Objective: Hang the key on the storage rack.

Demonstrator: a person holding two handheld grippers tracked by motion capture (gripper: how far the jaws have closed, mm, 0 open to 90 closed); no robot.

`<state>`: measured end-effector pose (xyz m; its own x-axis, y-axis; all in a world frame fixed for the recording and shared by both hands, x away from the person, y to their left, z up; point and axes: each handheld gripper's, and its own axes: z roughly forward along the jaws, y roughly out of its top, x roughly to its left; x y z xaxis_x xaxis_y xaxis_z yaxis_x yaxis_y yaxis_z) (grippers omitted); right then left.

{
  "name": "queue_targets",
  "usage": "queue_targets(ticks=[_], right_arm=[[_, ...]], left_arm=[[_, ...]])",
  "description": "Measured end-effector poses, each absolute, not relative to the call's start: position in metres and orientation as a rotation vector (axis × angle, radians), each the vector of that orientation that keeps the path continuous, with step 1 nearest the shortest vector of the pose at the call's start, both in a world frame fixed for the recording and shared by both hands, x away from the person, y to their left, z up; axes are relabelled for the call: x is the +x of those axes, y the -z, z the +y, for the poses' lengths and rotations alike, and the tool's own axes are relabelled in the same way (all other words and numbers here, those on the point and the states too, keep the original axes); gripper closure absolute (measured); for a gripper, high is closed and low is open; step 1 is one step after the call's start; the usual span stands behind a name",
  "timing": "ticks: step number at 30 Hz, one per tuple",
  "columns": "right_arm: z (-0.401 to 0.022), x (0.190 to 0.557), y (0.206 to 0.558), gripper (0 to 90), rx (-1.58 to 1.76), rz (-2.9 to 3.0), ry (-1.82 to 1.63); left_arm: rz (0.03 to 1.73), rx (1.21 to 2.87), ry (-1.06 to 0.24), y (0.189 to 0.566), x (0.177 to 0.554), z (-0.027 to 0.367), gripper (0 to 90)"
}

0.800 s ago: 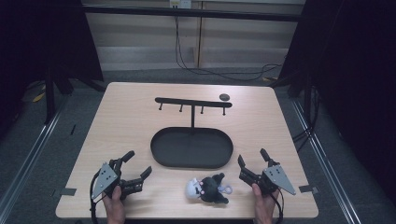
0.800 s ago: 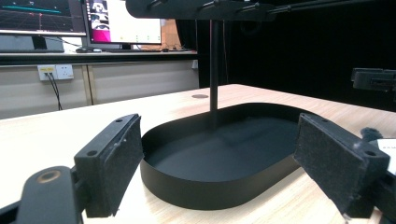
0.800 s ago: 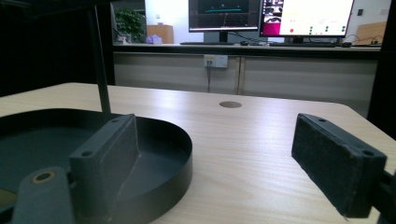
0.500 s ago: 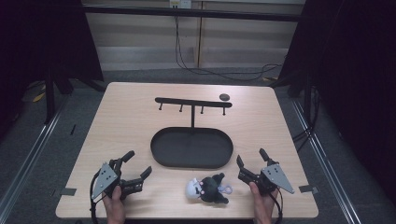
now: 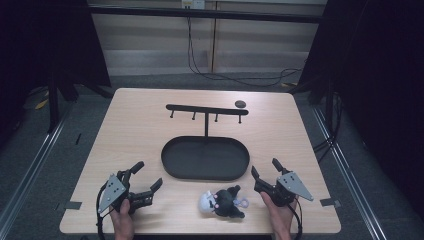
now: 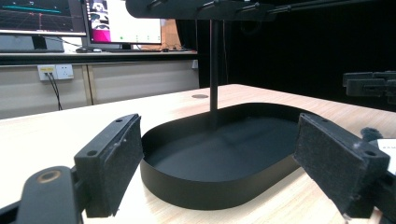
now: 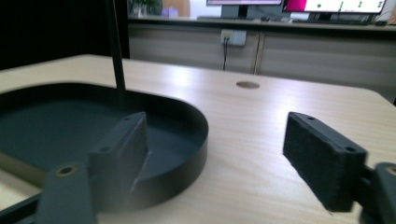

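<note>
A black oval tray (image 5: 175, 167) lies mid-table, with a thin post rising from its back and carrying a crossbar with hooks (image 5: 206, 109). A small black and white plush toy (image 5: 222, 202) with a ring lies on the table in front of the tray. My left gripper (image 5: 147, 176) rests open at the front left, aimed at the tray (image 6: 196, 191) and post (image 6: 215, 65), with nothing between its pads. My right gripper (image 5: 265, 168) is open just right of the plush, facing the tray's right end (image 7: 196, 149), and holds nothing.
A small dark disc (image 5: 240, 104) sits on the table behind the crossbar, and the right gripper view shows the disc (image 7: 247, 85) too. Bare wood (image 5: 130, 130) flanks the tray. Monitors and a wall socket (image 6: 56, 71) stand beyond the table.
My right gripper has edged very slightly left toward the plush. The left gripper, plush and tray have stayed put.
</note>
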<state>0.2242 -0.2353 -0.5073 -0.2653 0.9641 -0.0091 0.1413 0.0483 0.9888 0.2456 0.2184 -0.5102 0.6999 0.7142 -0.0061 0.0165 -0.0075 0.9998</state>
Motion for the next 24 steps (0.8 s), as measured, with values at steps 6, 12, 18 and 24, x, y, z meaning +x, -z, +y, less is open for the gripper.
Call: queue_targets(ticks=[6, 12, 18, 24], right_arm=[[-0.237, 0.224, 0.494, 37.1, 1.155, 1.656, -1.309], [-0.232, 0.232, 0.486, 47.8, 1.139, 1.78, -1.357], [-0.228, 0.238, 0.479, 52.9, 1.133, 1.87, -1.379], [-0.226, 0.237, 0.467, 53.2, 1.12, 1.966, -1.41]], left_arm=[[0.633, 1.493, -0.613, 0.51, 0.246, 0.218, 15.4], [0.632, 1.494, -0.613, 0.51, 0.246, 0.218, 15.4], [0.633, 1.493, -0.614, 0.51, 0.246, 0.218, 15.4], [0.633, 1.493, -0.614, 0.51, 0.246, 0.218, 15.4]])
